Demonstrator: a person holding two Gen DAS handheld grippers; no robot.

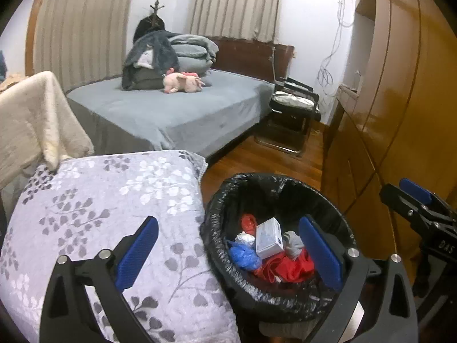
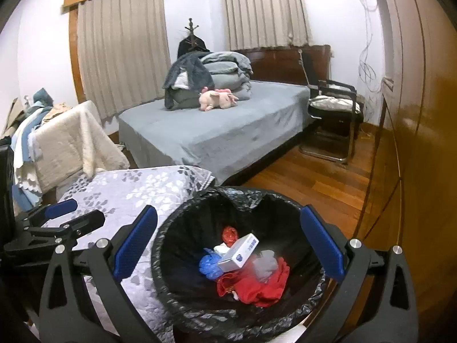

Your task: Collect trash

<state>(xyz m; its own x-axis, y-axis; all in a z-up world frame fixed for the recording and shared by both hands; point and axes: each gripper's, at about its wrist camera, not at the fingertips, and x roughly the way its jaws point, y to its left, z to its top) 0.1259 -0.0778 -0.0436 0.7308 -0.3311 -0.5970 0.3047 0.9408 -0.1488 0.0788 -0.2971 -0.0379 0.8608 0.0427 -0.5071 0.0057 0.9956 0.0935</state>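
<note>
A round bin with a black liner (image 1: pixel 217 208) (image 2: pixel 171 228) stands on the floor beside a floral quilt. Inside lie a white box (image 1: pixel 268 238) (image 2: pixel 240 251), a blue bag (image 1: pixel 244 255) (image 2: pixel 210 267), red wrapping (image 1: pixel 288 267) (image 2: pixel 257 285), a grey wad (image 1: pixel 292 243) (image 2: pixel 264 263) and a small red piece (image 1: pixel 248 223) (image 2: pixel 229 234). My left gripper (image 1: pixel 228 254) is open and empty, above the bin's left rim and the quilt. My right gripper (image 2: pixel 228 245) is open and empty, straddling the bin from above. Each gripper shows at the edge of the other's view: the right one (image 1: pixel 417 200), the left one (image 2: pixel 65 214).
The floral quilt (image 1: pixel 100 214) (image 2: pixel 128 188) lies left of the bin. Behind it are a cream blanket (image 1: pixel 31 120), a grey bed (image 1: pixel 171 108) (image 2: pixel 214 125) with folded bedding and a pink plush toy (image 1: pixel 182 83), a black chair (image 1: pixel 294 108) (image 2: pixel 334 114), a wooden wardrobe (image 1: pixel 400 85) at right, and wood floor (image 2: pixel 314 177).
</note>
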